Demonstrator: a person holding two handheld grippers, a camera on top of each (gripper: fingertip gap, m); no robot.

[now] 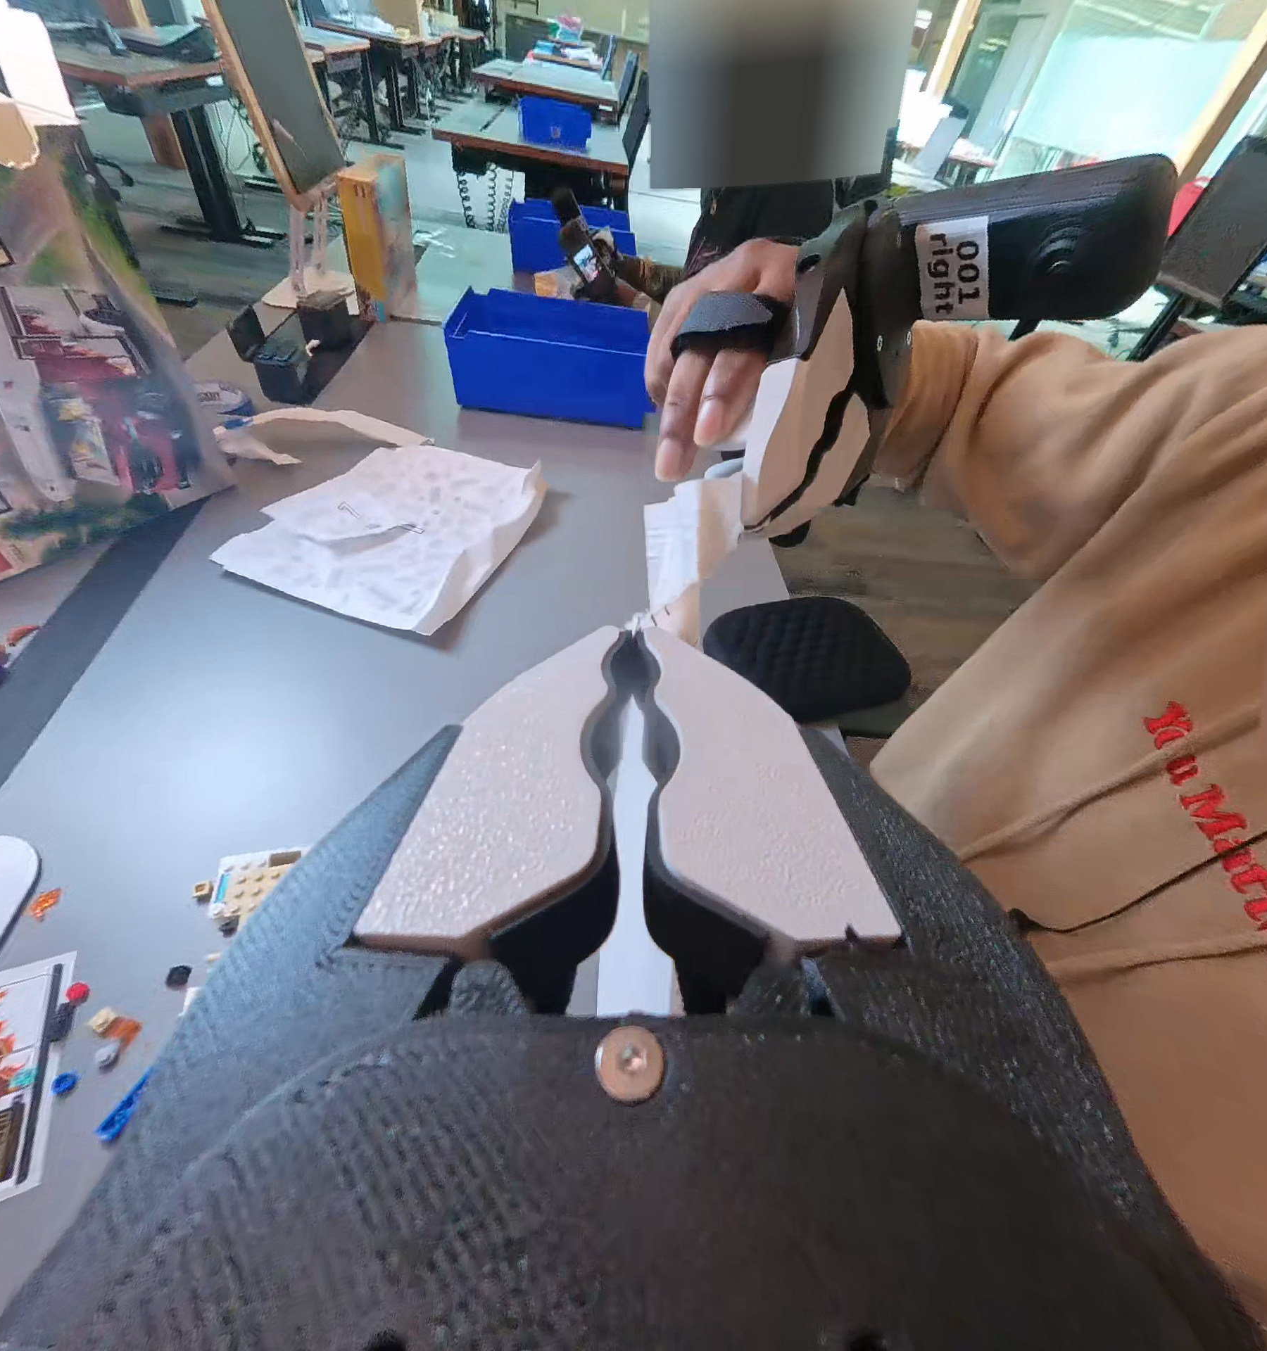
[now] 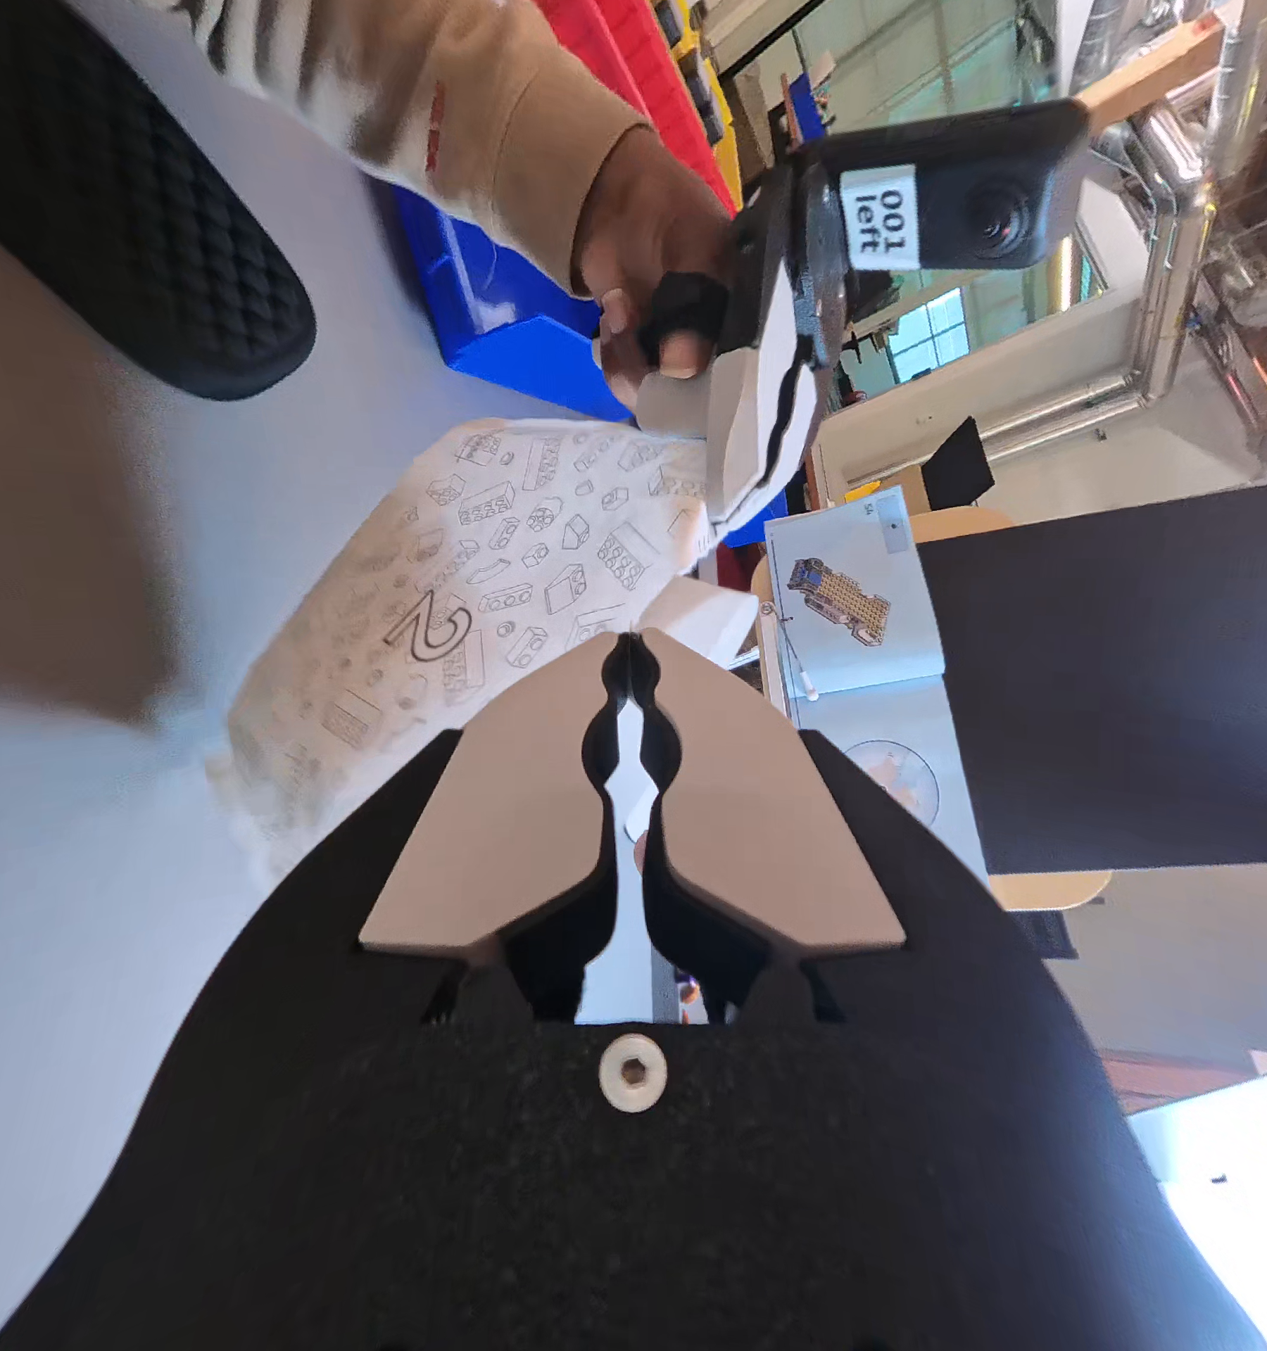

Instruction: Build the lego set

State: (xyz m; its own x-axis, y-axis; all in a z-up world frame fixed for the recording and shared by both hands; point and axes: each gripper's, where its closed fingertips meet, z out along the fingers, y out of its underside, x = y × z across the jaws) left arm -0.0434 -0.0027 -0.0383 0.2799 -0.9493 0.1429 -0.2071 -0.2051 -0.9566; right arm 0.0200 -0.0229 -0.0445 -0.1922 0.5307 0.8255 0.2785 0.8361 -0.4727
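Note:
My left gripper [image 1: 634, 634] is shut on one corner of a white paper bag [image 1: 682, 541] printed with brick outlines. My right gripper [image 1: 751, 528] is shut on the bag's other end, just above and to the right. The bag hangs stretched between the two grippers, above the grey table's [image 1: 250, 694] right edge. In the right wrist view my right gripper [image 2: 629, 637] pinches the bag's [image 2: 470, 585] edge, and my left gripper [image 2: 722, 520] pinches it farther up. The bag bulges to the left between them.
A second white paper bag [image 1: 389, 534] lies flat on the table. Blue bins [image 1: 543, 358] stand behind it, a toy-brick box [image 1: 53, 365] at the left. Loose bricks [image 1: 250, 884] and a booklet [image 1: 2, 1075] lie near left. A black armrest [image 1: 806, 658] sits right. A screen [image 2: 857, 607] shows a brick model. The left gripper's tips are roughly 8 centimetres from the right gripper's.

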